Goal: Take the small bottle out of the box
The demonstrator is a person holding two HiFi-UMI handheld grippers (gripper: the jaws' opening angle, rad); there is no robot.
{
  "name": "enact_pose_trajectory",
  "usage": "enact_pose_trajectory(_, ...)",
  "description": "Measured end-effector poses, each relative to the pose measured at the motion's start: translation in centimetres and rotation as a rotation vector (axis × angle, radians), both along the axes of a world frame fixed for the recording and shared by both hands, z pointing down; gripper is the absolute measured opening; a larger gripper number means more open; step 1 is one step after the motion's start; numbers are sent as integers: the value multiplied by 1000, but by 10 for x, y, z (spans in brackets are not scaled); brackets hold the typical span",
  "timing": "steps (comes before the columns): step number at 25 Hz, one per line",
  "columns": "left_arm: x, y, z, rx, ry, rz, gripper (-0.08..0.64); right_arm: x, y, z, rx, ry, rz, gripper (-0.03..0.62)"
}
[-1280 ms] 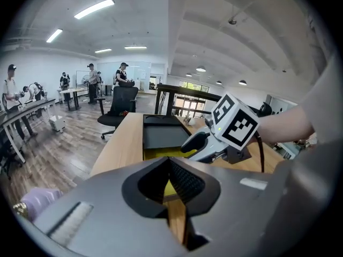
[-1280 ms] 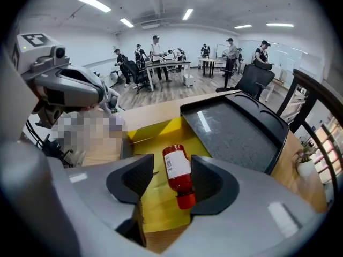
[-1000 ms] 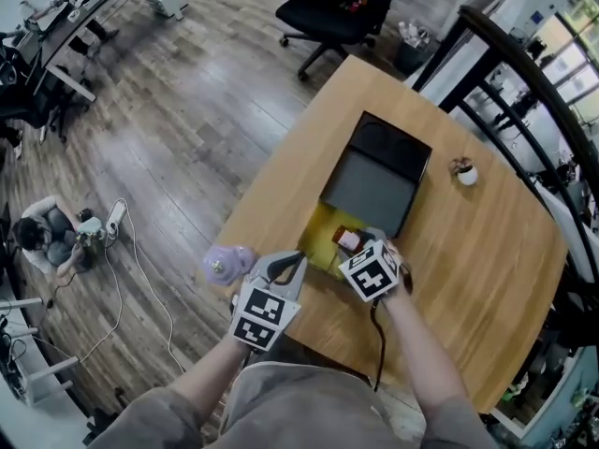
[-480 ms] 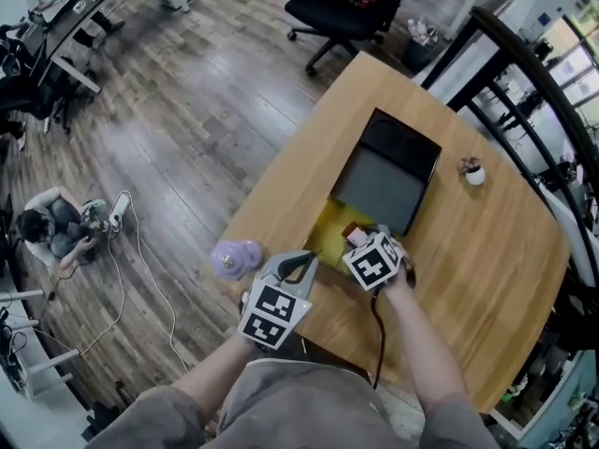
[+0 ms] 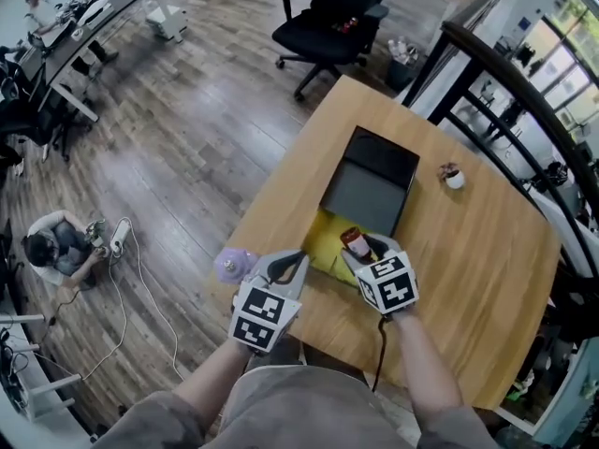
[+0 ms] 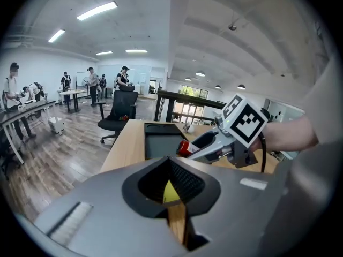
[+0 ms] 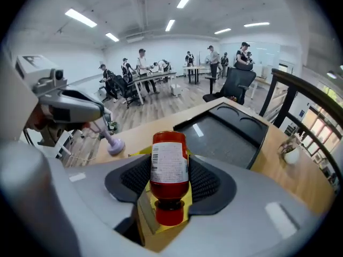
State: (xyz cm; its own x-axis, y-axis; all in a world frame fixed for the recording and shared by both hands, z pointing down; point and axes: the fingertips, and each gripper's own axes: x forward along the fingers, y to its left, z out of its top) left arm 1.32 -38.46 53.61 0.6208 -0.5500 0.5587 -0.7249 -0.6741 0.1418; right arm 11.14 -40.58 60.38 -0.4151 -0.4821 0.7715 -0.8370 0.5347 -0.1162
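Note:
My right gripper point(image 5: 361, 249) is shut on the small red bottle point(image 5: 354, 242), which it holds above the yellow box point(image 5: 324, 242). In the right gripper view the bottle point(image 7: 169, 167) lies between the pads with its cap toward the camera and its white label up. Those jaws have widened a little in the last second, and the bottle stays gripped. My left gripper point(image 5: 292, 262) is shut with nothing in it. It hangs over the table edge, just left of the box's near corner. From the left gripper view I see the bottle point(image 6: 184, 148) at the tip of the right gripper.
A dark grey lid or tray point(image 5: 370, 187) lies on the wooden table point(image 5: 468, 269) just beyond the box. A purple thing point(image 5: 234, 265) shows at the table's near-left edge, and a small white pot point(image 5: 454, 178) stands far right. A black office chair point(image 5: 332, 17) stands beyond the table.
My right gripper has risen and brought the bottle up out of the yellow box. The left gripper has also lifted a little, beside the box's corner.

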Motion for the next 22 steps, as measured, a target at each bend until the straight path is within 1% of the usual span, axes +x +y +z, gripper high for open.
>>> enact_pose_trajectory(3, 2, -2, -29, 57, 23, 3, -2, 9, 0, -43, 93, -34, 42, 224)
enact_pose_trajectory(5, 5, -4, -53, 105, 51, 6, -2, 17, 0, -73, 158, -51, 71, 224)
enact_pose_trajectory(7, 7, -8, -77, 158, 76, 15, -2, 25, 0, -103, 225, -72, 109, 224)
enact_pose_trajectory(11, 10, -10, -125, 274, 97, 39, -2, 37, 6, -159, 351, -126, 182, 224)
enact_pose_trajectory(12, 10, -10, -139, 308, 104, 44, -2, 40, 9, -173, 386, -125, 192, 224)
enact_pose_trajectory(14, 10, -7, -166, 372, 125, 46, -2, 44, 16, -199, 467, -89, 203, 224)
enact_pose_trajectory(16, 10, -3, -190, 414, 160, 26, -2, 47, 24, -225, 543, -66, 217, 224)
enact_pose_trajectory(19, 8, 3, -217, 466, 206, 4, -2, 49, 36, -258, 636, -87, 248, 224)
enact_pose_trajectory(22, 6, 9, -234, 522, 222, 11, -2, 48, 49, -284, 719, -119, 265, 224)
